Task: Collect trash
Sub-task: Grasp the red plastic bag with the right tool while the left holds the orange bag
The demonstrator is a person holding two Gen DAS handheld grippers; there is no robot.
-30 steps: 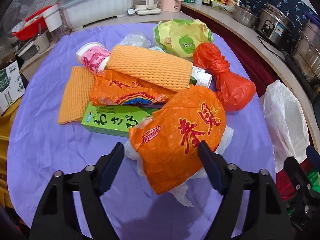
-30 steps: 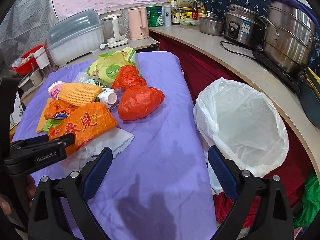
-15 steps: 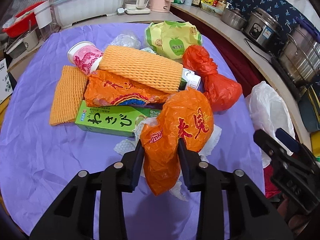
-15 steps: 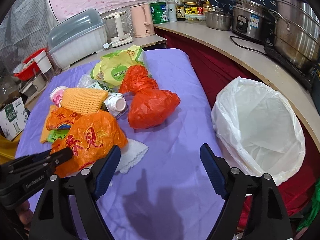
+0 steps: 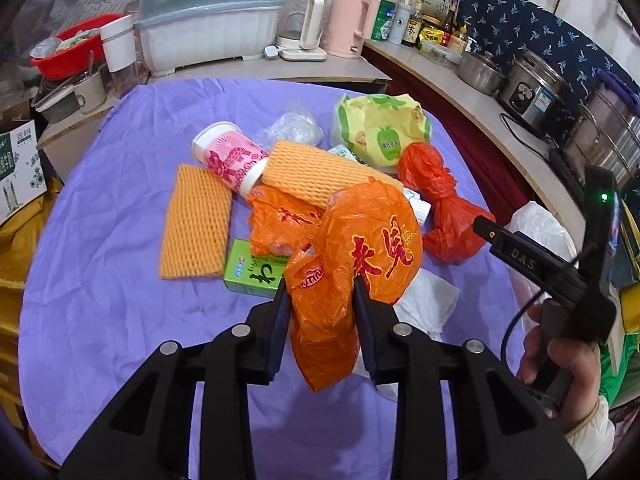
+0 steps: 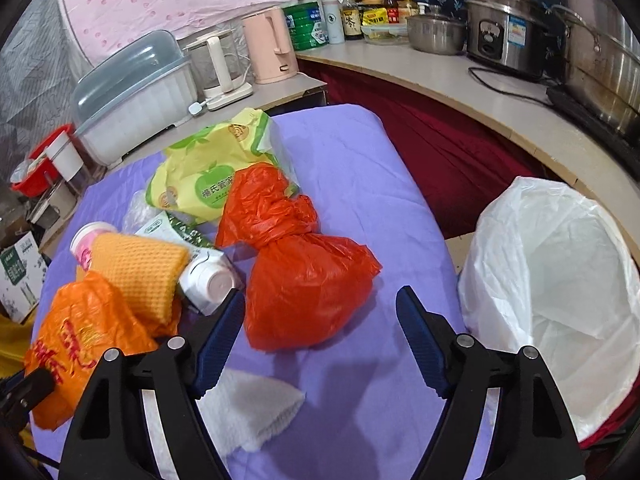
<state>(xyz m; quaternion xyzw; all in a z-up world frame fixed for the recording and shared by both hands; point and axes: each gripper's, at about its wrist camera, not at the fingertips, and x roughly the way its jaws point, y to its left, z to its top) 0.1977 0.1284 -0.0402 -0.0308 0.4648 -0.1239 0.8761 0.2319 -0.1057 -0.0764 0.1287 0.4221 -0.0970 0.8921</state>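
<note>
One piece of trash is being carried: the left gripper (image 5: 320, 300) is pinching the orange bag (image 5: 360, 256), holding it just above the purple table (image 5: 100, 280). The right gripper (image 6: 320, 312) is hanging wide open and empty in front of the red bag (image 6: 304, 280). Next, I judge, the orange bag is needing a swing rightward over the table edge into the white-lined bin (image 6: 560, 300); that path is looking open

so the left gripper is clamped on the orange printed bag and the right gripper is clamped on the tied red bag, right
Not quite. The left gripper is indeed clamped on the orange printed bag, but the right gripper is open, not clamped: in the right wrist view its jaws stand wide apart near the tied red bag, gripping nothing.
</note>
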